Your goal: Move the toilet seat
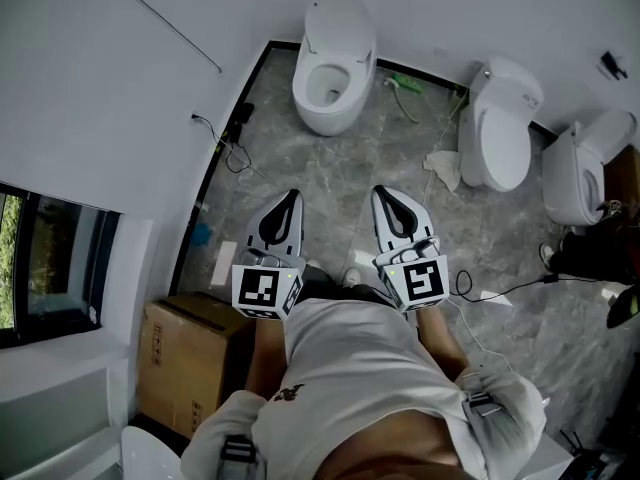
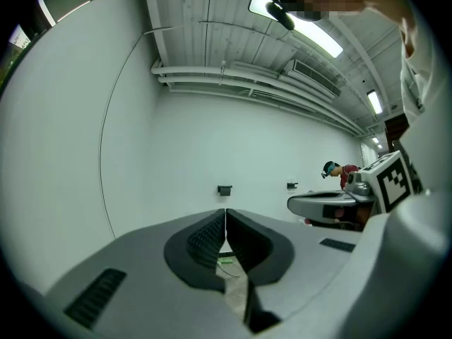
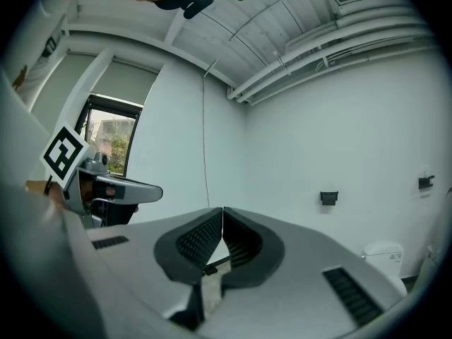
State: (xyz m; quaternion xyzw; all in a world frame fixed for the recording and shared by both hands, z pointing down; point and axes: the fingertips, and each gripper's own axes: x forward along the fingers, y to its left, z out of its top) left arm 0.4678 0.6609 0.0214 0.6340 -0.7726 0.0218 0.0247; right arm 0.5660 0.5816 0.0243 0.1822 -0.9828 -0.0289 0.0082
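Three white toilets stand along the far wall in the head view. The left toilet [image 1: 331,60] has its bowl showing and its lid raised. The middle toilet [image 1: 498,126] and the right toilet [image 1: 578,169] have their lids down. My left gripper [image 1: 292,198] and right gripper [image 1: 381,193] are held side by side in front of the person, well short of the toilets, pointing toward them. Both are shut with nothing between the jaws. The left gripper view shows closed jaws [image 2: 225,215] aimed at a bare wall. The right gripper's jaws [image 3: 222,212] are closed too.
A cardboard box [image 1: 188,360] stands at the near left under a window [image 1: 50,268]. Cables [image 1: 236,144] lie by the left wall, a green item [image 1: 406,83] and crumpled paper [image 1: 443,168] between the toilets. Dark gear and a cable [image 1: 590,250] sit at the right.
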